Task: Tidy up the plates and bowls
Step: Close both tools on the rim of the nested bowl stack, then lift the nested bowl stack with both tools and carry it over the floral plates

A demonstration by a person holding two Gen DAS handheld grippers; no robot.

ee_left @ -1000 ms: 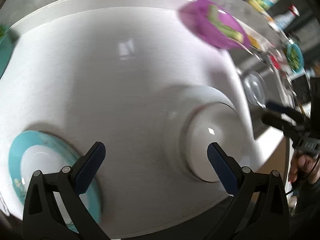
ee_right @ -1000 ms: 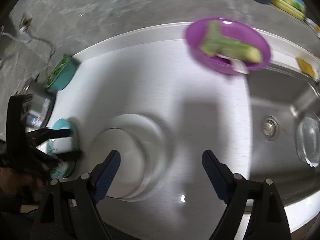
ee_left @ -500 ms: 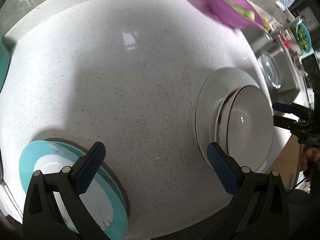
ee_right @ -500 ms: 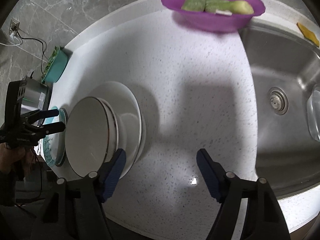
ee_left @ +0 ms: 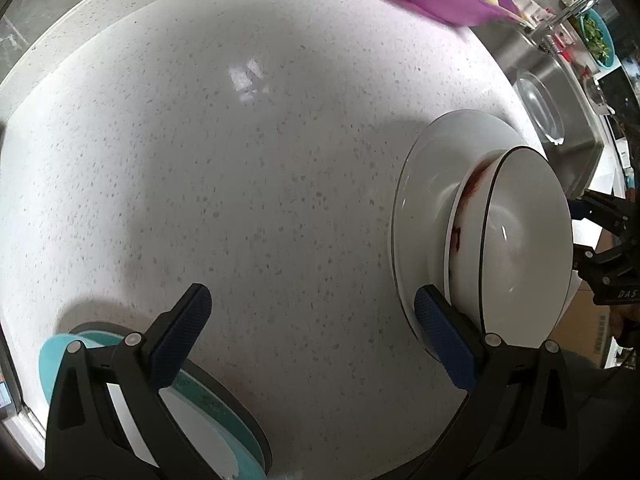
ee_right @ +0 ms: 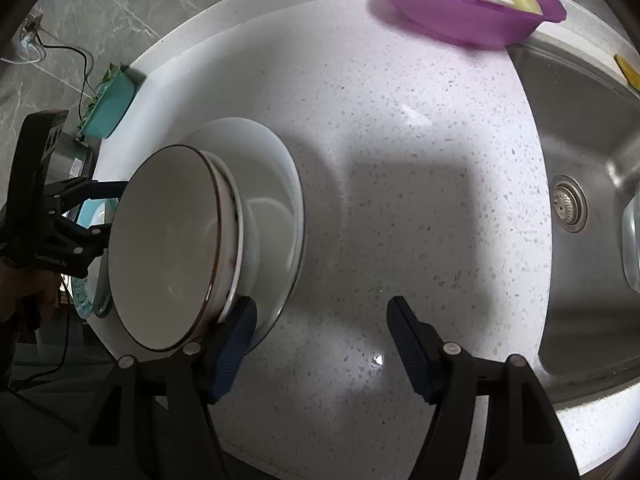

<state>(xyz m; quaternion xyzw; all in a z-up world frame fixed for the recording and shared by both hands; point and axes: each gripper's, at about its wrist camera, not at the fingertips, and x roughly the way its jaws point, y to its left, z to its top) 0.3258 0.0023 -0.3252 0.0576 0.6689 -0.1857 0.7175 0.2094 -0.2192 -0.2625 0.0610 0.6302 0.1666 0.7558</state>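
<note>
A stack of white bowls (ee_left: 520, 236) sits on a white plate (ee_left: 424, 184) at the right of the speckled counter in the left wrist view. The same stack (ee_right: 168, 248) and plate (ee_right: 276, 184) lie at the left in the right wrist view. A teal plate with a white dish on it (ee_left: 200, 428) lies at the lower left. My left gripper (ee_left: 308, 328) is open and empty above the counter between the two stacks. My right gripper (ee_right: 324, 336) is open and empty, its left fingertip close beside the white plate's near rim.
A purple bowl of green vegetables (ee_right: 460, 8) stands at the back by the steel sink (ee_right: 592, 168). A glass lid (ee_left: 540, 104) lies in the sink. A teal container of greens (ee_right: 108, 104) sits at the back left. The counter's front edge is near.
Both grippers have come lower and closer to the counter. The white stack now looms larger beside each gripper. Both stay open.
</note>
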